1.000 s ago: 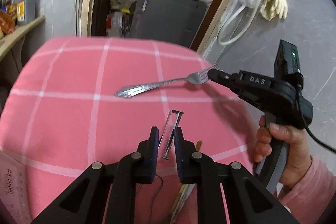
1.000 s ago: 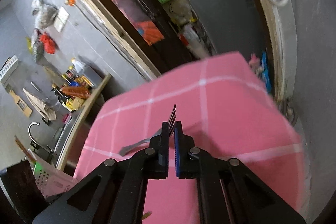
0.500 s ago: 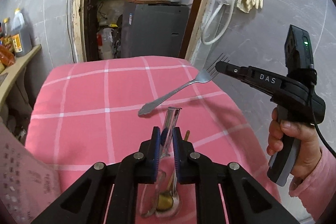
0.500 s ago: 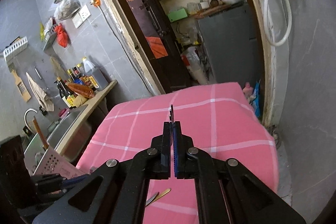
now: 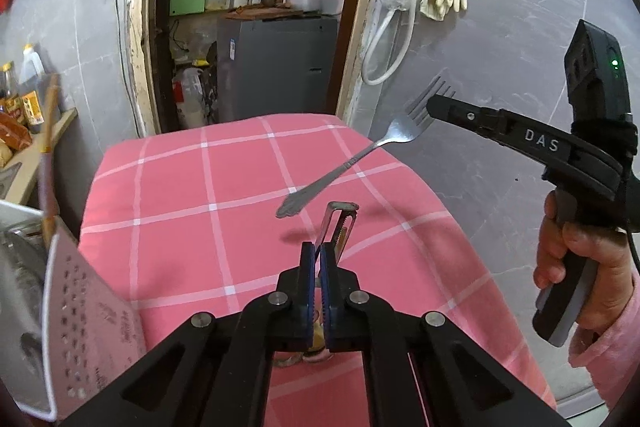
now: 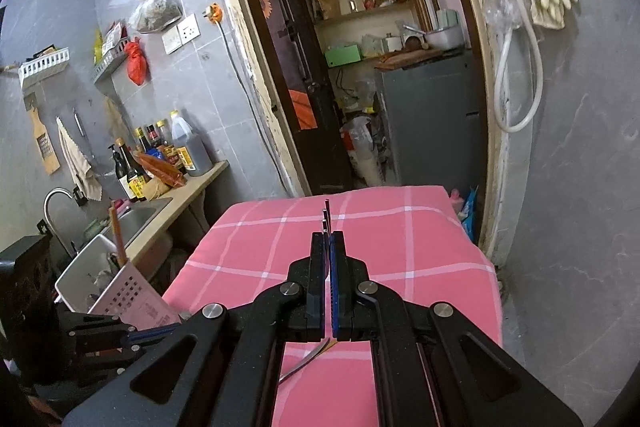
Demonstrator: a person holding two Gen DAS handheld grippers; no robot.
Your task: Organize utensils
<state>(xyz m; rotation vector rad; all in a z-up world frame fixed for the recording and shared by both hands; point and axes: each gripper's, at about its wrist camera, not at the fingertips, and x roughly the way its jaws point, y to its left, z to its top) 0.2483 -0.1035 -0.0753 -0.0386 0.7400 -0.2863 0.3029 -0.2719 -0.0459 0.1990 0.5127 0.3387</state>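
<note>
Since the earlier frames the fork (image 5: pixel 362 157) has been lifted clear of the pink checked table (image 5: pixel 180 195) and is carried above its right edge. It is clamped by its tines in the closed right tongs (image 6: pixel 329 267), whose arm is lettered "DAS". A metal peeler (image 5: pixel 338 223) is gripped in the closed left tongs (image 5: pixel 316 267), above the table's near half. The white perforated utensil basket (image 5: pixel 80 311), left of the table, is cut off; its print is unreadable.
</note>
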